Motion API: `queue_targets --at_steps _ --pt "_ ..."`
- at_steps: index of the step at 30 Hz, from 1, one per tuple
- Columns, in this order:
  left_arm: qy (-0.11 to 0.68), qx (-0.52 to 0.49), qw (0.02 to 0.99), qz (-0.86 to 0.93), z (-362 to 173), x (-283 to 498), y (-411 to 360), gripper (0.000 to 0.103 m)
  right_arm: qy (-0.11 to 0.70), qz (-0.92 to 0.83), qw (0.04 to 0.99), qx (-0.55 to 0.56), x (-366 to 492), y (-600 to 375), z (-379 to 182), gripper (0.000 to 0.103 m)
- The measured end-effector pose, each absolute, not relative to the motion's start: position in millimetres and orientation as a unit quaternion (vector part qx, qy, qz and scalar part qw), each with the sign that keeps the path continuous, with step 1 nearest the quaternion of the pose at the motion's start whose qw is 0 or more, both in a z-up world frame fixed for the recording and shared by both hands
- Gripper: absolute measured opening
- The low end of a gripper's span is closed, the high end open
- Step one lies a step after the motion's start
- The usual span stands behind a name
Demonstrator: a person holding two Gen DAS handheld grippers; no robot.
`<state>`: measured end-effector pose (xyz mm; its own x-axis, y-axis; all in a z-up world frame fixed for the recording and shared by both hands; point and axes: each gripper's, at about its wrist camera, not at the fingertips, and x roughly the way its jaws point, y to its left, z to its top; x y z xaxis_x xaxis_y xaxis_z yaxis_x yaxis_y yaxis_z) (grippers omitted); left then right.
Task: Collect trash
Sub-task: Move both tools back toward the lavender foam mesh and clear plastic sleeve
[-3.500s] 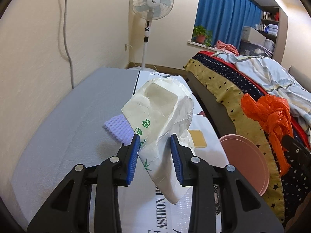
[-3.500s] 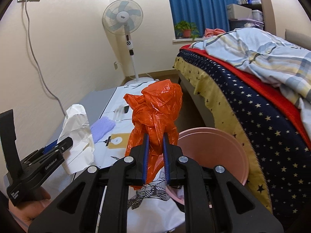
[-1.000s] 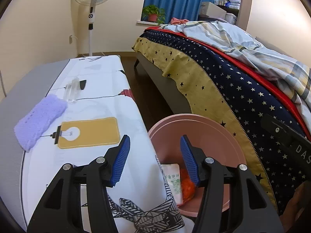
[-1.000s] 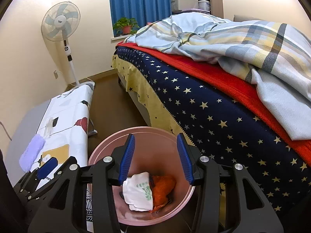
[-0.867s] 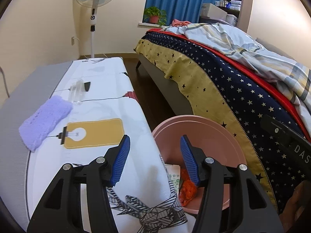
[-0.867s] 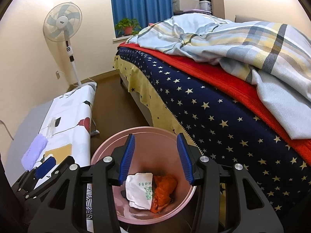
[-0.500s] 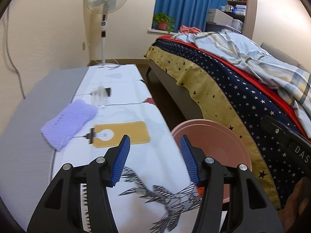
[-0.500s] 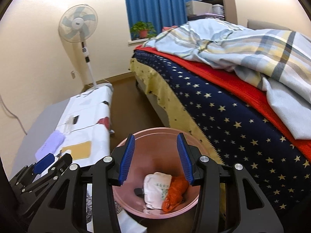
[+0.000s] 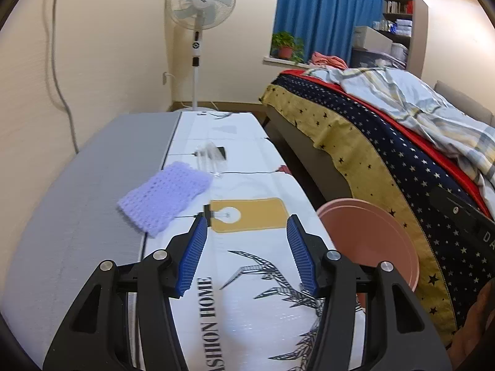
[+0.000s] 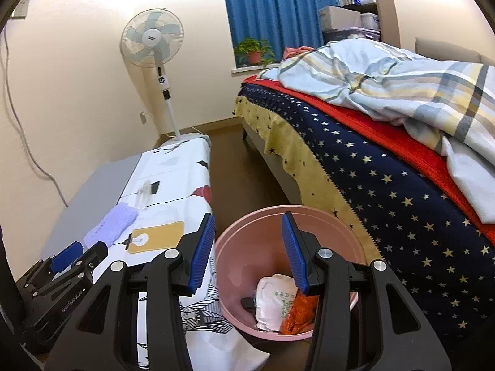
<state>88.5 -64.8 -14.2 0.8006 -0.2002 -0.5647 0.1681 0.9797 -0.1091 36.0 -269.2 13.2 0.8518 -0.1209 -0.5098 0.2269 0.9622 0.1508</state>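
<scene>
The left gripper (image 9: 244, 255) and the right gripper (image 10: 247, 255), both wide open and empty now, have let go their trash, so the white wrapper (image 10: 273, 296) and orange bag (image 10: 298, 312) lie below the right one inside the pink bin (image 10: 278, 216).

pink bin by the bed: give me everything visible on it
The pink bin is a round, open-topped tub with a smooth wall that looks like plastic. It stands upright on the floor between the covered bench and the bed. At its bottom lie a white printed wrapper, an orange plastic bag and a small dark item. The right gripper hovers open above it, holding nothing.
</scene>
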Motion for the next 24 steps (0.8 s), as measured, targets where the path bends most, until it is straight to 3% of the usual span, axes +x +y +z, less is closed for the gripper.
queue_targets --at_steps 9,16,24 --pt "0.298 -0.038 0.951 -0.071 -20.2 92.9 -47.7 0.053 0.254 -0.066 0.959 0.105 41.2 -257.6 10.0 0.042" --pt "0.298 -0.056 0.952 -0.041 -29.5 101.3 -30.2 0.053 0.254 -0.044 0.96 0.111 48.7 -251.1 5.9 0.031" --pt "0.304 -0.086 0.948 0.019 -46.7 117.5 5.6 0.053 0.256 -0.015 0.96 0.117 64.6 -234.2 -1.6 0.03"
